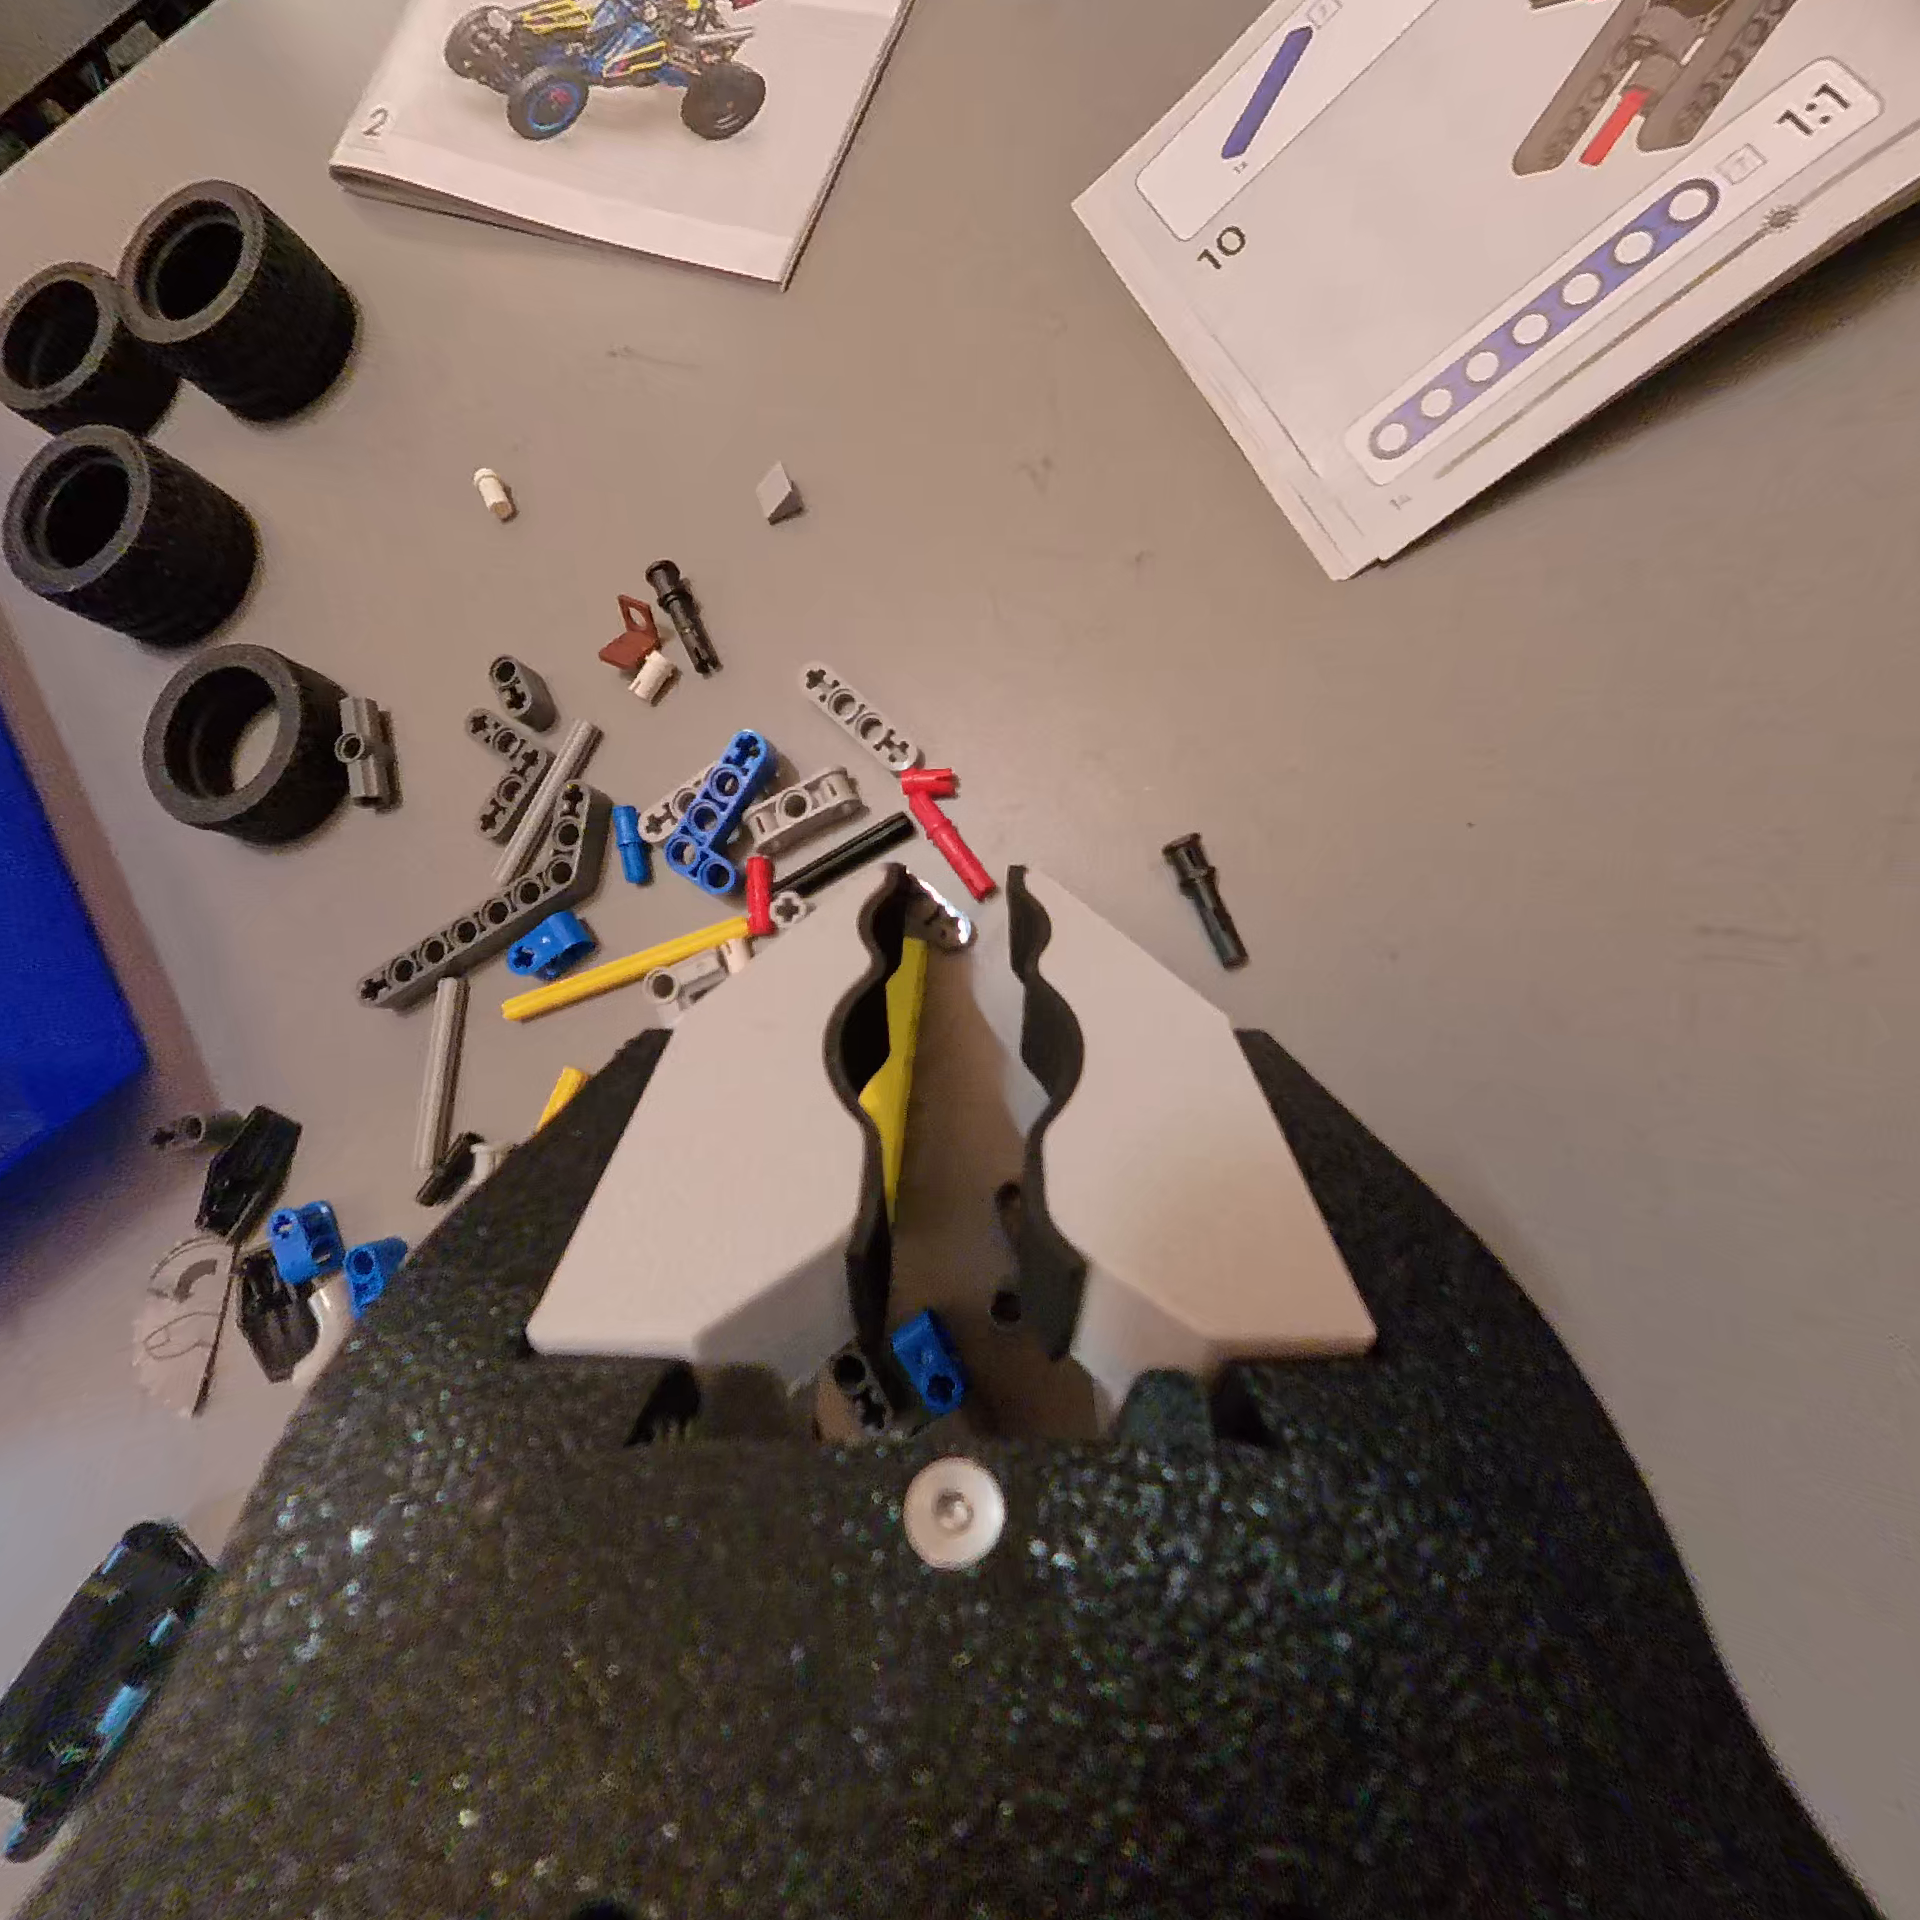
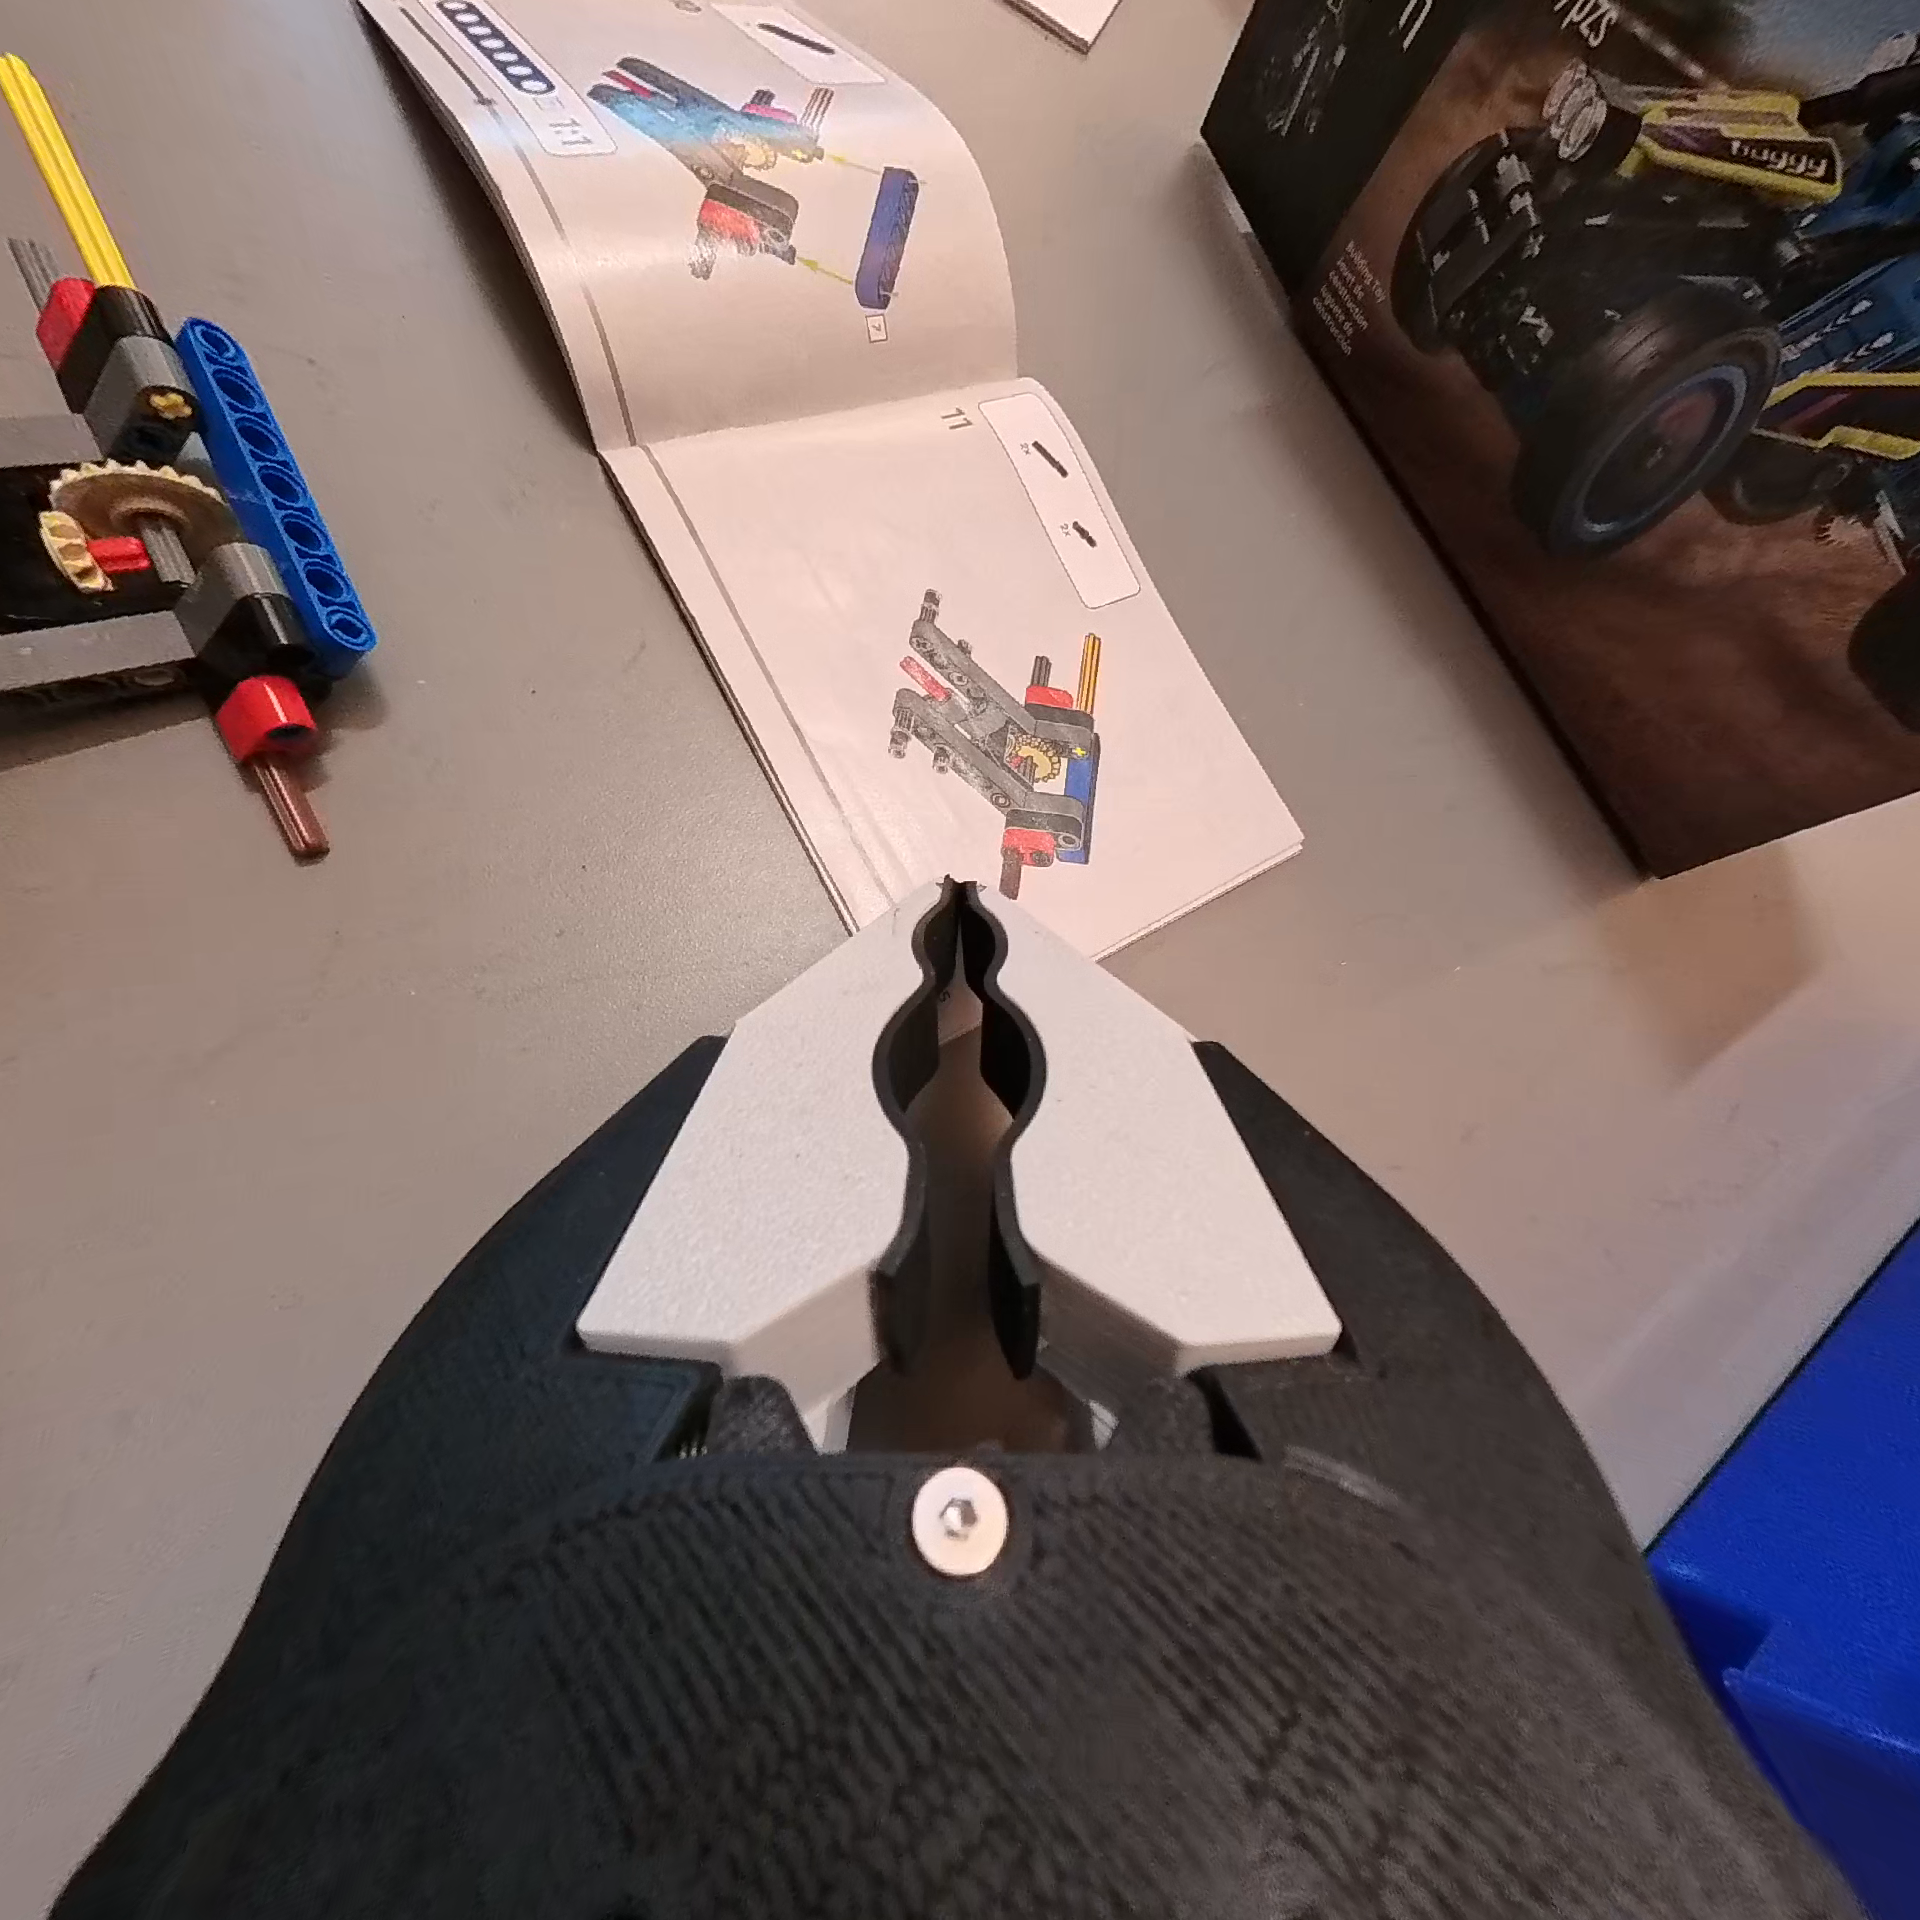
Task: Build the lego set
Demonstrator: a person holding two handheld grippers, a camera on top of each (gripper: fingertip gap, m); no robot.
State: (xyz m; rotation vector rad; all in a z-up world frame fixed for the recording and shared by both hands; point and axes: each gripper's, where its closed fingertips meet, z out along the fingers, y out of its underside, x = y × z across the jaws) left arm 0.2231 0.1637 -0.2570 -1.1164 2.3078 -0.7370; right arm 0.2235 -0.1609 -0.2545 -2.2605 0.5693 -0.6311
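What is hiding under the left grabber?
Under the left gripper, between its open fingers, a yellow piece, a blue connector and a dark grey connector peek out on the grey table. The black body covers whatever else lies beneath.

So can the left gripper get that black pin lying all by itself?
Probably yes. The black pin lies alone on bare table just right of the left gripper, whose jaws are open. Nothing lies between them.
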